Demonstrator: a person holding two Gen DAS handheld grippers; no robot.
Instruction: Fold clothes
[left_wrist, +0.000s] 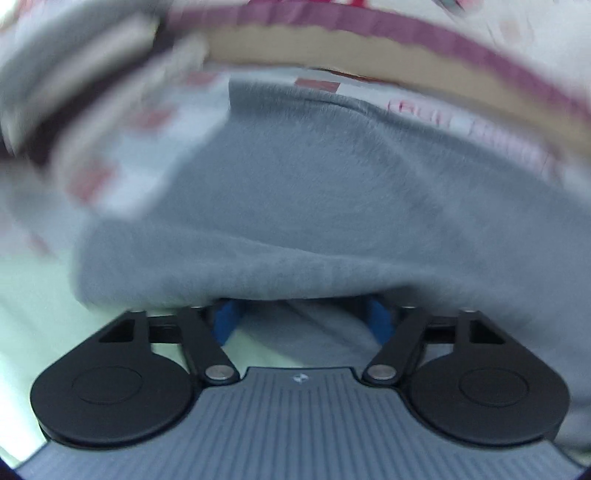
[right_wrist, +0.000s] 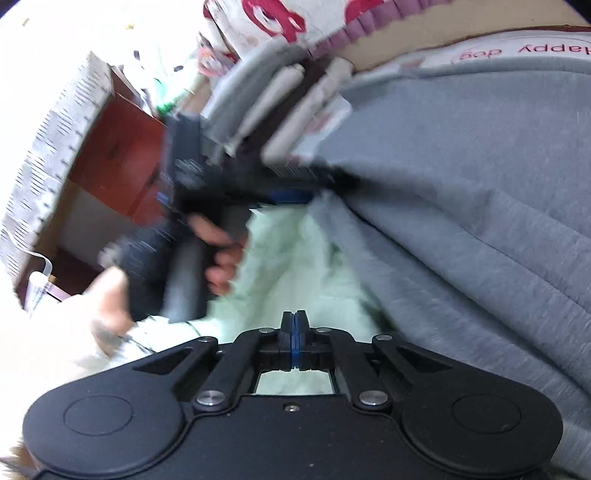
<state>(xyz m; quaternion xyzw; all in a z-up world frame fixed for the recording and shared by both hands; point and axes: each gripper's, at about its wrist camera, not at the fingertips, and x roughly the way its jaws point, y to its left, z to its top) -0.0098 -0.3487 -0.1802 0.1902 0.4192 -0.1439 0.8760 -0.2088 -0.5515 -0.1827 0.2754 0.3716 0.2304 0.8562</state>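
Note:
A grey fleece garment (left_wrist: 314, 192) lies spread on a pale green sheet (left_wrist: 29, 295) and fills most of the left wrist view. Its near edge hangs over my left gripper (left_wrist: 301, 306), which is open. The blue pads (left_wrist: 223, 319) stand wide apart and their tips are hidden under the cloth. In the right wrist view the same garment (right_wrist: 461, 184) covers the right side. There a hand (right_wrist: 218, 254) holds the left gripper (right_wrist: 295, 194) at the garment's left edge. My right gripper (right_wrist: 294, 321) is shut with nothing in it, over the green sheet (right_wrist: 295, 258) beside the garment.
A blurred stack of folded grey and white clothes (right_wrist: 258, 96) lies beyond the garment's far left corner. Bedding with red prints (right_wrist: 273, 18) and a purple frill (left_wrist: 406, 26) runs along the far side. A red-brown cabinet (right_wrist: 118, 147) stands to the left.

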